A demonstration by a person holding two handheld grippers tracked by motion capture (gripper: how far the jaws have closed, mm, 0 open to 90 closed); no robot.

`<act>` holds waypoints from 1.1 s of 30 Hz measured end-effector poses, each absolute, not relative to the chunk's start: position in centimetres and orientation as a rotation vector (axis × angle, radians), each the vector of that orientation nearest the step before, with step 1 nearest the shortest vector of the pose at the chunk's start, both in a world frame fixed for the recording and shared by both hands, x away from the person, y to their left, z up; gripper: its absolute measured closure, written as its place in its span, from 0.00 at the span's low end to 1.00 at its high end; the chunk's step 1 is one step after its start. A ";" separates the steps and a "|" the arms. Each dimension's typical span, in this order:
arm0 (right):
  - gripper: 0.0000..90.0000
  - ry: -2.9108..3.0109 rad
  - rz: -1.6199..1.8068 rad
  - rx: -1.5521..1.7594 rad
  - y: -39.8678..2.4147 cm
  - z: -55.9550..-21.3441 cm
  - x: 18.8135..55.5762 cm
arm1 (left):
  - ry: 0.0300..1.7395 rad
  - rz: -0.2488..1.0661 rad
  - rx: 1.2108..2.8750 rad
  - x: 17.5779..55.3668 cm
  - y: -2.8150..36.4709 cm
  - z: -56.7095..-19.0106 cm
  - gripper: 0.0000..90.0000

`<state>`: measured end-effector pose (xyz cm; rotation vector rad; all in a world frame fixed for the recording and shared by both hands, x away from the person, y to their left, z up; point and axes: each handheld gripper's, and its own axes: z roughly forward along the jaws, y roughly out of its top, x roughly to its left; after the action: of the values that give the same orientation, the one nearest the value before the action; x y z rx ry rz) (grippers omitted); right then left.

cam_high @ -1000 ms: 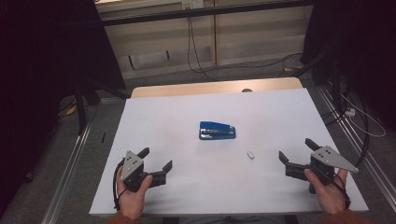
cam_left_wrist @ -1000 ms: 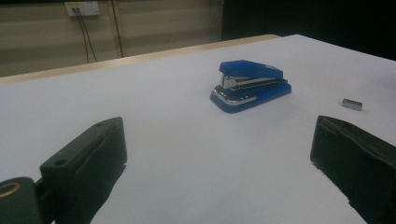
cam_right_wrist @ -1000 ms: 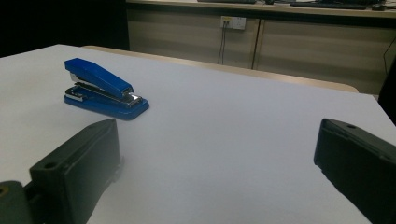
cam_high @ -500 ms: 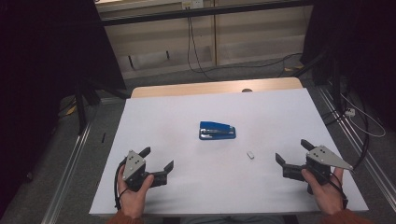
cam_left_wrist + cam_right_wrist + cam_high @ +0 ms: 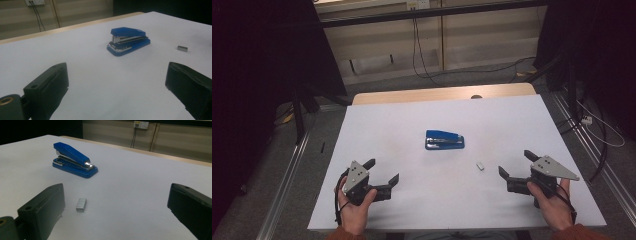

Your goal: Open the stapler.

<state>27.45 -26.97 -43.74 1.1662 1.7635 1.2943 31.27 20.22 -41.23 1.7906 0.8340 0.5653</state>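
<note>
So on the left side of the high view, the left gripper point(image 5: 383, 171) sits near the front edge of the white table point(image 5: 412, 120), held in the person's left hand point(image 5: 354, 210). Its jaws are spread wide with nothing between them, and the grey three-cornered plate on top catches the light. In the left gripper view you get the same thing: two black jaws far apart, just bare white tabletop in the gap.

Moving toward the middle, there's a blue stapler point(image 5: 444, 140) lying flat on the table, well apart from both grippers. It looks closed, and you can see the shiny metal part between the blue top and the base in both gripper views point(image 5: 128, 40) point(image 5: 74, 160).

A bit to the right and nearer the person is a small silvery block, looks like a strip of staples point(image 5: 480, 165). It's near the stapler but not touching it, lying on its own point(image 5: 81, 204) point(image 5: 182, 48).

Far right, the right gripper point(image 5: 515, 165) is held in the right hand point(image 5: 552, 200), also near the front edge, jaws wide apart and holding nothing. No containers on the table as far as I can see.
</note>
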 end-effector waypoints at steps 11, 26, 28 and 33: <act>0.02 1.798 1.315 1.150 -25.9 -43.7 28.2 | 0.788 0.492 1.856 32.0 18.8 -41.4 0.07; 0.03 1.801 1.389 1.143 -25.3 -43.5 29.7 | 0.784 0.457 1.850 32.6 17.9 -41.1 0.04; 0.03 1.815 1.381 1.124 -25.1 -43.6 29.9 | 0.793 0.482 1.846 32.4 17.7 -41.0 0.04; 0.04 1.833 1.362 1.105 -24.2 -43.4 30.5 | 0.795 0.450 1.826 32.7 17.3 -41.0 0.04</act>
<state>30.48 -24.18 -43.44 1.1052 1.8329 1.3624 32.69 17.33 -40.97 1.8260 0.7954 0.4503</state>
